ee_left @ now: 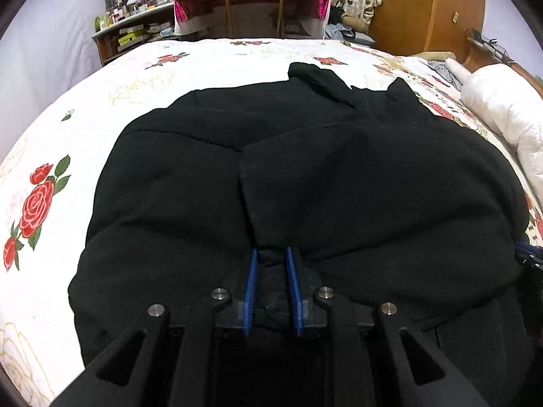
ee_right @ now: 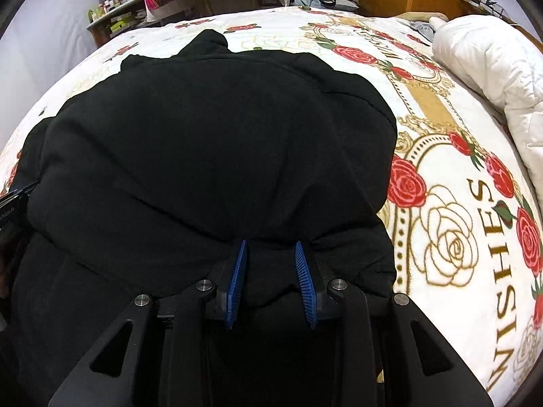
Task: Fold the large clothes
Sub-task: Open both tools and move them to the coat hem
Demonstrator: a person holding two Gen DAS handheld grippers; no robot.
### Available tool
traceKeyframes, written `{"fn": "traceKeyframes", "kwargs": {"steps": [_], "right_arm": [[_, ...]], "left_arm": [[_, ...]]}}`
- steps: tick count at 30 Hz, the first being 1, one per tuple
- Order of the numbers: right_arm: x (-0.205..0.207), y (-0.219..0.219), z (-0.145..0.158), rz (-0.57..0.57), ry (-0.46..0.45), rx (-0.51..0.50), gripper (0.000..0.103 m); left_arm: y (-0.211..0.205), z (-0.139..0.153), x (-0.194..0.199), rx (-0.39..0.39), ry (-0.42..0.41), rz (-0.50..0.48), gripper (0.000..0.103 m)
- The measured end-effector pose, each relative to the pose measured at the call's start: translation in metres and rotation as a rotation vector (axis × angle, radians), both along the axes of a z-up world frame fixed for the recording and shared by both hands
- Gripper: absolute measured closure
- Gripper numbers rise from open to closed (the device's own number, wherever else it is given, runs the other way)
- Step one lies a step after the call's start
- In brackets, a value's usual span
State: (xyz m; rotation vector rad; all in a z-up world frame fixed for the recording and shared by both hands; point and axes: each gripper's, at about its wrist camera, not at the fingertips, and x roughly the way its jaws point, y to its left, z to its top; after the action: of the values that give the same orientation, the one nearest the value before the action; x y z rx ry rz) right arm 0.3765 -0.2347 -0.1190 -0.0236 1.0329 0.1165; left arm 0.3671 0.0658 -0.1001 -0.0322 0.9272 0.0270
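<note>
A: What holds what here?

B: A wide bed covered by a white blanket printed with red roses (ee_left: 68,129) bears a large black padded garment (ee_left: 305,169), spread across its middle and bunched in thick folds. A rolled white quilt (ee_right: 492,68) lies at the bed's right edge, apart from the garment. Beyond the bed, a cluttered shelf (ee_left: 129,23) carries bottles and boxes, too small to name.

A: And the left gripper (ee_left: 271,254)?

B: It points steeply down at the near hem. Its blue ribbed pads (ee_left: 251,281) stand close together, clamped on a pinch of black cloth.

A: The right gripper (ee_right: 269,247)?

B: Same downward tilt, at the near edge further right. Its pads (ee_right: 305,281) sit a little wider, pressed on a thicker fold of the same garment, beside the gold lettering on the blanket.
</note>
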Motion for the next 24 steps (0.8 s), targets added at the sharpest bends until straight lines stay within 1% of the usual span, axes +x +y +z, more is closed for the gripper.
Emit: {"fn": "traceKeyframes", "kwargs": {"steps": [2, 3, 5, 7, 8, 9, 12, 15, 19, 24], "right_arm": [[-0.002, 0.001, 0.01, -0.007, 0.005, -0.021, 0.072], [-0.009, 0.0, 0.02, -0.017, -0.005, -0.03, 0.072], [-0.025, -0.001, 0.038, -0.031, -0.044, -0.011, 0.07], [-0.046, -0.003, 0.055, -0.035, -0.087, 0.009, 0.06], [-0.06, -0.004, 0.065, -0.033, -0.109, 0.018, 0.053], [-0.075, -0.005, 0.073, -0.036, -0.128, 0.02, 0.05], [-0.11, -0.007, 0.089, -0.046, -0.162, 0.034, 0.05], [-0.15, -0.006, 0.104, -0.046, -0.193, 0.059, 0.049], [-0.188, 0.0, 0.112, -0.03, -0.212, 0.073, 0.049], [-0.232, 0.015, 0.115, 0.017, -0.217, 0.077, 0.049]], "left_arm": [[0.0, 0.012, -0.007, 0.017, 0.006, 0.012, 0.082], [0.001, 0.018, -0.015, 0.021, -0.005, 0.014, 0.082], [0.002, 0.036, -0.033, 0.009, -0.037, 0.01, 0.082], [0.003, 0.05, -0.054, 0.004, -0.066, 0.012, 0.082], [0.004, 0.058, -0.068, 0.001, -0.081, 0.011, 0.082], [0.005, 0.064, -0.08, -0.003, -0.093, 0.009, 0.082], [0.007, 0.079, -0.116, -0.002, -0.122, 0.003, 0.082], [0.008, 0.09, -0.149, -0.003, -0.143, -0.003, 0.078], [0.009, 0.1, -0.189, -0.014, -0.164, 0.0, 0.069], [0.005, 0.1, -0.23, -0.025, -0.149, 0.011, 0.068]]}}
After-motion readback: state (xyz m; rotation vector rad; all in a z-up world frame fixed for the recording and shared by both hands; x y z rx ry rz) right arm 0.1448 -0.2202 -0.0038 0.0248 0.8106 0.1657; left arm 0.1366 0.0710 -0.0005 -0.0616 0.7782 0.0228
